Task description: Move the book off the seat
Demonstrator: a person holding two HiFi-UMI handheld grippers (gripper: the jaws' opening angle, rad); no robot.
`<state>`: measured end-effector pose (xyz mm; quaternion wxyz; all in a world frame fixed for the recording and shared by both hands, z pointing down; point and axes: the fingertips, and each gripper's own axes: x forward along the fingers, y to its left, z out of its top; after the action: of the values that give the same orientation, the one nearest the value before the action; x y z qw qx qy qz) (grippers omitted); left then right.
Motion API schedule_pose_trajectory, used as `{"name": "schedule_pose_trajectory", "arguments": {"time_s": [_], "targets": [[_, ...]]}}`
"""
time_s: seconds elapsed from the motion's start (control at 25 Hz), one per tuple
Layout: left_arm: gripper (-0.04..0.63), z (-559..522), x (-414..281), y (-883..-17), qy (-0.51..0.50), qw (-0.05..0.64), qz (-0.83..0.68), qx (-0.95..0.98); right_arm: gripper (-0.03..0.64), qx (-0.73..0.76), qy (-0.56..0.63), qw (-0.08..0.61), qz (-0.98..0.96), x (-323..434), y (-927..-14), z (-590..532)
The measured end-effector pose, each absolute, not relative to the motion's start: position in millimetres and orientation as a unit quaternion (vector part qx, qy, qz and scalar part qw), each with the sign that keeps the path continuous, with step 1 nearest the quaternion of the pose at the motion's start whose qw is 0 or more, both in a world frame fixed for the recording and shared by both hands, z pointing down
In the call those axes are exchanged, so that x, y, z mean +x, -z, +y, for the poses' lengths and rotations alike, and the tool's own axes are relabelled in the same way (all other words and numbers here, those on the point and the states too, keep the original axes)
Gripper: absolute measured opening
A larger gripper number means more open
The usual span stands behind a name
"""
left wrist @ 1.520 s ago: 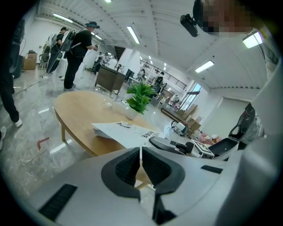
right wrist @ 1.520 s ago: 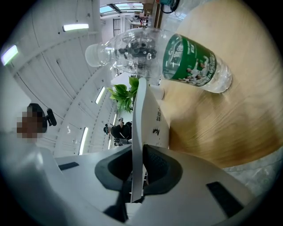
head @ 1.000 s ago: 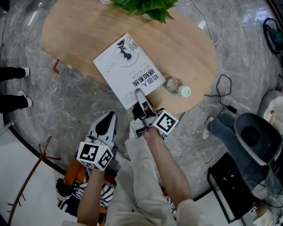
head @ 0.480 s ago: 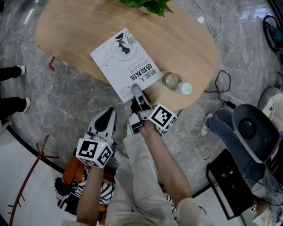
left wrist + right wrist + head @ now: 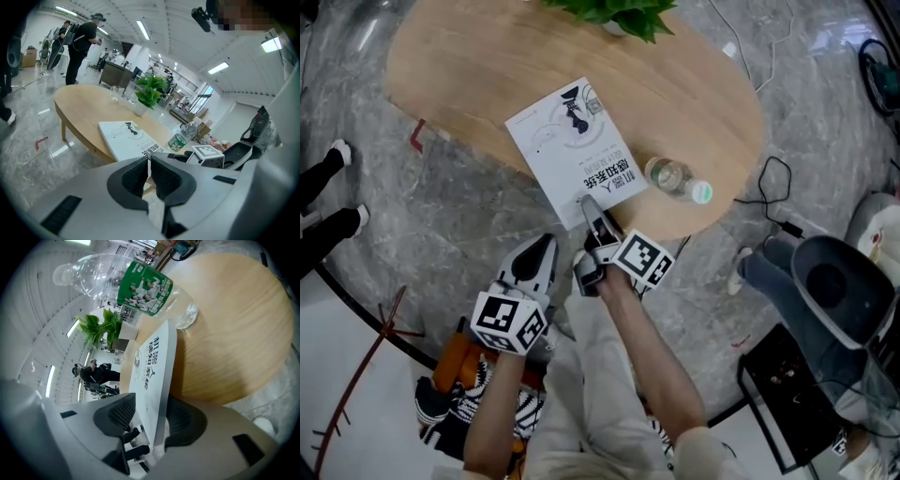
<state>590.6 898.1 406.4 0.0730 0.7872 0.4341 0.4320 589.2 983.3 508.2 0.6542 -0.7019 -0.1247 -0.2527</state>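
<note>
Book lay flat on the wooden desk, with its near corner past the desk's near edge. That corner sat between the jaws of the right gripper. Those jaws had just been opening and stood spread, one pad clear of the cover. Book was thin, with a white cover, dark Chinese title and small black figure drawing. Water bottle lay just right of it. Left gripper hung near-left, off the desk, jaws pressed together on nothing.
</note>
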Motion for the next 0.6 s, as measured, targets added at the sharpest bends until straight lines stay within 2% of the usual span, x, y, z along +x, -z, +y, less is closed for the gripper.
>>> {"name": "schedule_pose_trajectory", "arguments": {"time_s": [0.28, 0.48, 0.6], "targets": [[0.028, 896.3, 577.6, -453.7, -0.475, 0.076, 0.430, 0.764, 0.176, -0.701, 0.247, 0.659, -0.110, 589.6, -510.0, 981.6], [0.122, 902.7, 558.0, -491.1, -0.511, 0.055, 0.444, 0.734, 0.176, -0.695, 0.244, 0.669, -0.106, 588.8, -510.9, 983.1], [0.146, 905.1, 554.2, -508.1, -0.526, 0.067, 0.439, 0.726, 0.176, -0.692, 0.246, 0.672, -0.098, 586.0, -512.1, 983.5]]}}
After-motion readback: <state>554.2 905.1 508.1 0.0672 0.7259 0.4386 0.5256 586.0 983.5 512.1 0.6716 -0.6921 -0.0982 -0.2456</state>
